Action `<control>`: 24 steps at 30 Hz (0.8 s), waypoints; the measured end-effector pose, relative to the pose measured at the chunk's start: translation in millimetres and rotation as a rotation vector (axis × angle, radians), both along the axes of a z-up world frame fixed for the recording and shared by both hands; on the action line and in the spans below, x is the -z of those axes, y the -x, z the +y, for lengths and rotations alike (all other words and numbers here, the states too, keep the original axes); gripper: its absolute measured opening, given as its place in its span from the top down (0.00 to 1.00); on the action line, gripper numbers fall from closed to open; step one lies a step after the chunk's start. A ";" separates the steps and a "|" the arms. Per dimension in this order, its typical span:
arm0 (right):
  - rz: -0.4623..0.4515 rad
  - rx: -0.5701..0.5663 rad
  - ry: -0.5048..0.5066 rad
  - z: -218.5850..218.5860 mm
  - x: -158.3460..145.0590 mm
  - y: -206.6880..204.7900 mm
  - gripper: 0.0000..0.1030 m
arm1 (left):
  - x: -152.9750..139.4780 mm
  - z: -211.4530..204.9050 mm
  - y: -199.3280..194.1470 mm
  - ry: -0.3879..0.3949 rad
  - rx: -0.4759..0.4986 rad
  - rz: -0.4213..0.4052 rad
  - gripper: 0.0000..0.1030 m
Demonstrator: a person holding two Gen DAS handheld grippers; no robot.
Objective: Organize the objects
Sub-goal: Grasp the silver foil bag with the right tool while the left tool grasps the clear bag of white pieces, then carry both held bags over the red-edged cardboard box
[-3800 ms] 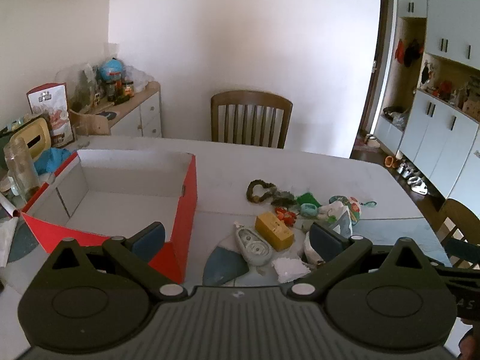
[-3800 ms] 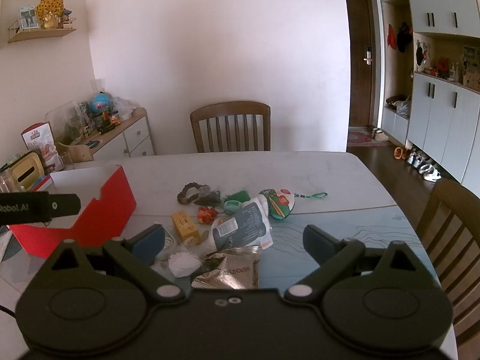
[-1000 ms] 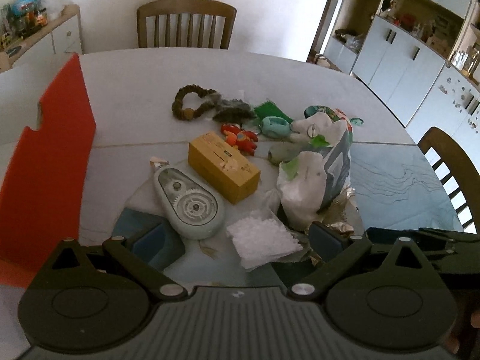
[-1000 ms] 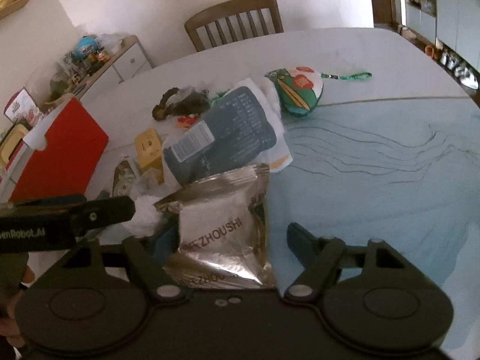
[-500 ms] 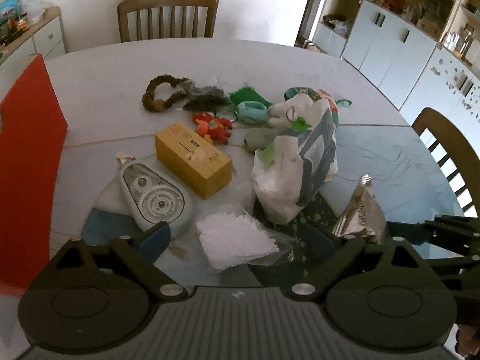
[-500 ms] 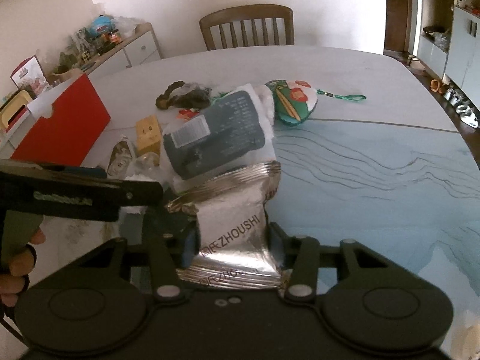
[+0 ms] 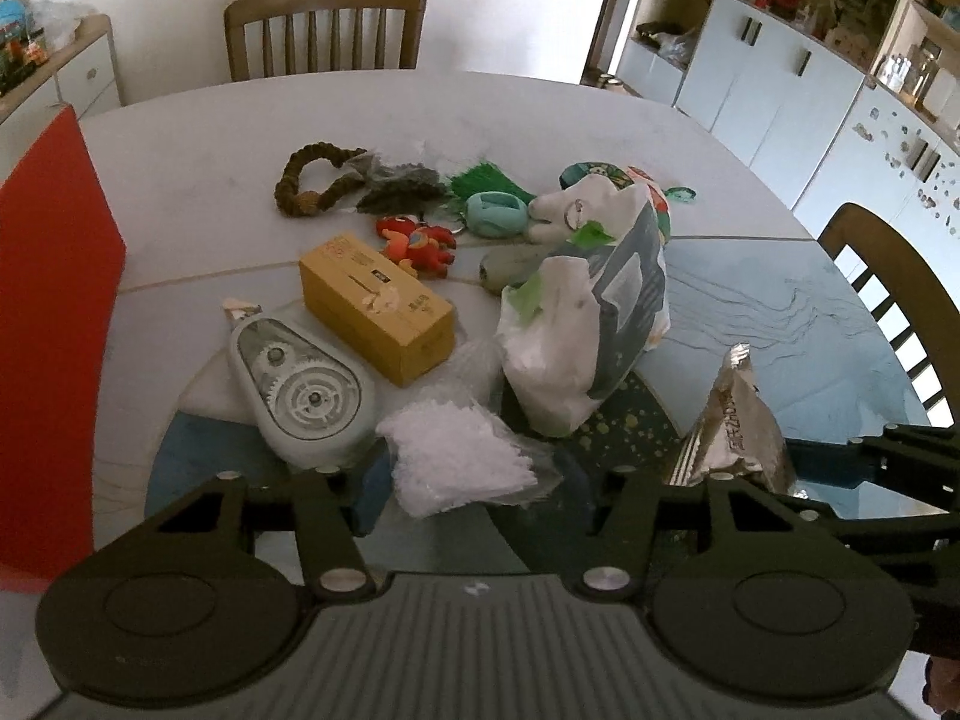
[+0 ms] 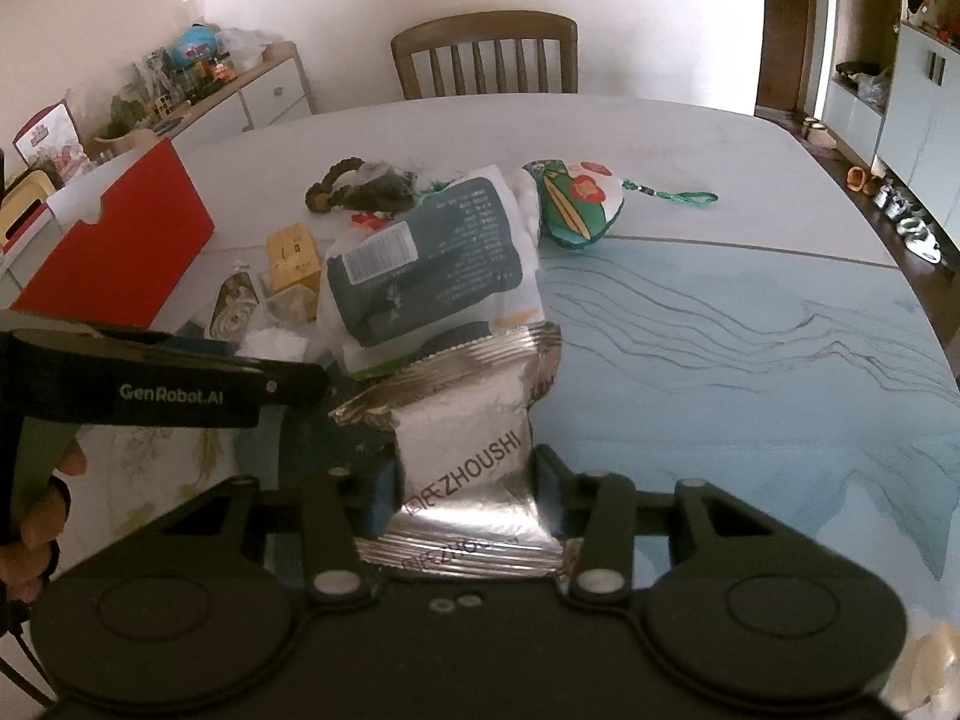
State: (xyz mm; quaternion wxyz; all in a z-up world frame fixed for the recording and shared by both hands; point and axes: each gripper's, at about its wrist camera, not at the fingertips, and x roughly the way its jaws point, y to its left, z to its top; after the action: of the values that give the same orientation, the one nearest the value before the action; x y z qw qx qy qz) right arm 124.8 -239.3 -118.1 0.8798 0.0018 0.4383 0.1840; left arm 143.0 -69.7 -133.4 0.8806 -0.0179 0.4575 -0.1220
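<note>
My right gripper [image 8: 465,489] is shut on a silver foil snack packet [image 8: 465,438] and holds it above the table; the packet also shows in the left wrist view [image 7: 735,426]. My left gripper [image 7: 480,489] has its jaws closing around a clear bag of white bits [image 7: 459,456] on the table; whether they grip it I cannot tell. A pile lies beyond: a tape dispenser [image 7: 300,390], a yellow box [image 7: 375,306], a grey-and-white snack bag [image 7: 594,324], a red toy [image 7: 417,243], a brown braided ring [image 7: 312,174] and a green pouch [image 8: 573,204].
An open red box [image 8: 117,243] stands at the table's left, its red wall also in the left wrist view [image 7: 48,324]. A wooden chair [image 7: 324,30] is at the far side, another [image 7: 894,282] at the right. Cabinets line the right wall.
My right gripper closed on the foil packet and lifted it off the table. My left gripper came down over the clear bag and its jaws narrowed around it.
</note>
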 end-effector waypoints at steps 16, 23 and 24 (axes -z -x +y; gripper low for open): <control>-0.055 -0.014 -0.019 5.4 -37.1 27.2 0.60 | -45.8 22.1 33.7 0.003 -0.044 -0.075 0.49; -0.087 -0.069 -0.057 21.0 -67.4 32.5 0.60 | -79.7 40.1 54.2 0.015 -0.079 -0.124 0.49; -0.093 -0.078 -0.063 24.3 -72.2 32.8 0.60 | -83.7 42.8 56.8 0.012 -0.080 -0.131 0.49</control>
State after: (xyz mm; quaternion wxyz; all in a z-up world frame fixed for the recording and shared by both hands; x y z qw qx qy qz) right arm 91.9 -215.1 -45.9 0.8908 0.0038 0.3908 0.2319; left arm 86.2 -27.0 -49.7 0.9126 -0.0335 0.3973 -0.0904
